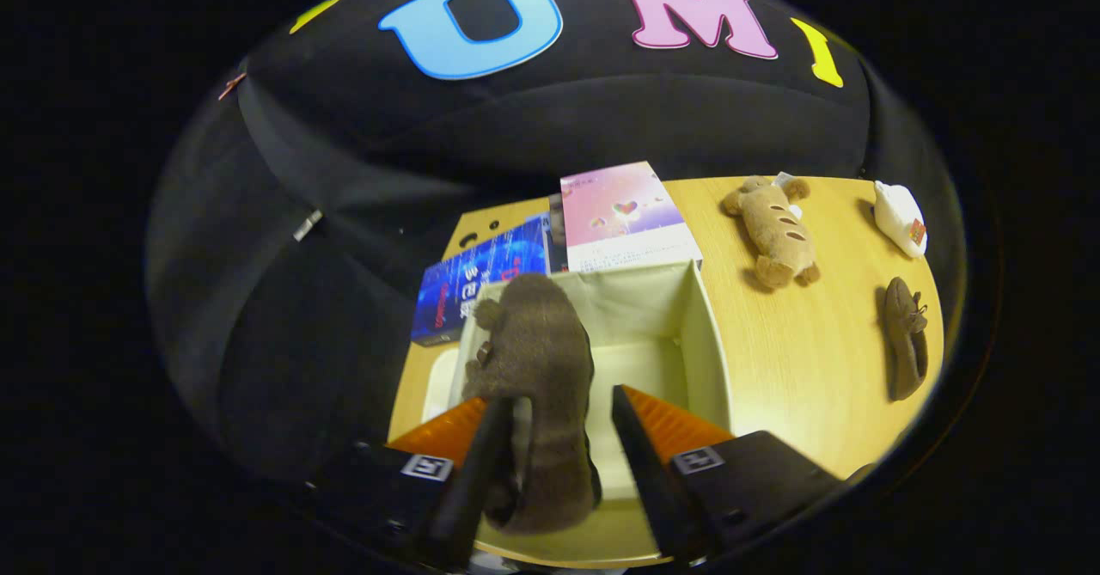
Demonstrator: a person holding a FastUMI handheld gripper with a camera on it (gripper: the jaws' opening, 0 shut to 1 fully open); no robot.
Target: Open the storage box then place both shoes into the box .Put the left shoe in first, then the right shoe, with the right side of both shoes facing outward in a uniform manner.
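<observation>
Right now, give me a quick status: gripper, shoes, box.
Gripper open, a brown shoe between its fingers, over the open storage box. Second shoe on the table. Nothing blocking the box.

A shoe [537, 386] sits between the tongs [559, 446], over the open storage box [700, 334]. Two books [623, 214] stand behind it; the second shoe [905, 339] lies rightward on the bench [799, 360].

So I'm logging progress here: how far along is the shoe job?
The storage box stands open. In hand: one brown shoe sits between the tongs, over the box; whether both fingers press it is unclear. Left: the second brown shoe lies on the table.
</observation>
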